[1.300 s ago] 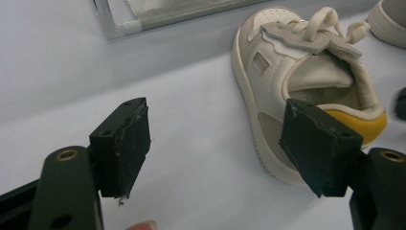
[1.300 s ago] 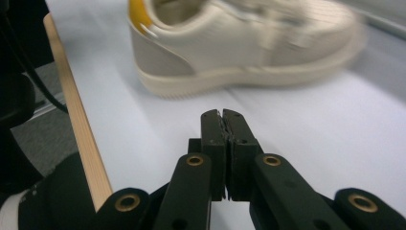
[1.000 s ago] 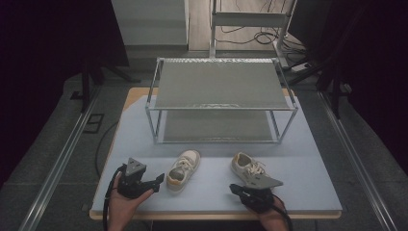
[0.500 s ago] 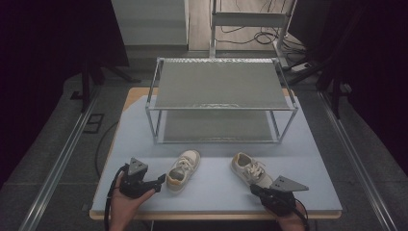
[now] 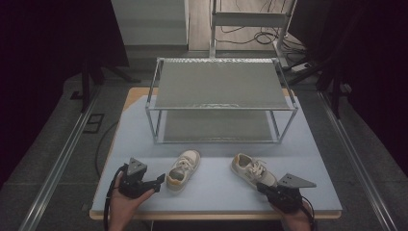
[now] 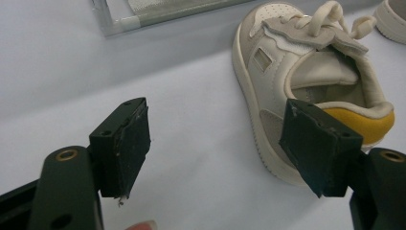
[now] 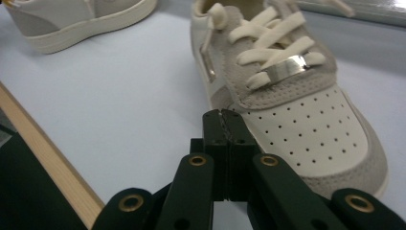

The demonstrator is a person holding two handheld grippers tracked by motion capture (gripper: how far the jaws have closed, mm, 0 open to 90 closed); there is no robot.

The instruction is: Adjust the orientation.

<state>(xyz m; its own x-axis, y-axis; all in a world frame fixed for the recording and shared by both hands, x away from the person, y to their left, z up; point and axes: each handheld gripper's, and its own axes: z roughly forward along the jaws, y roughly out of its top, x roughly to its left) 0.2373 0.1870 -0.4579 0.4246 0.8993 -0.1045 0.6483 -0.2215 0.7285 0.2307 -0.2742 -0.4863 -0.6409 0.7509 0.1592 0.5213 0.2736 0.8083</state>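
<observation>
Right tool (image 5: 263, 188) (pressed together) now nearer table edge (image 5: 216, 214), beside right shoe (image 5: 252, 171); left tool (image 5: 159, 181) spread.

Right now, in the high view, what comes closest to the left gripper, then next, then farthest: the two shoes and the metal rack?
1. Left shoe: right beside the left gripper, near its open jaws.
2. Right shoe: farther across the table, by the right gripper.
3. Metal rack: at the back of the table, behind both shoes.

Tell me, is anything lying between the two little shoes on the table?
No. In the high view, bare blue-grey table separates the left shoe from the right shoe.
</observation>
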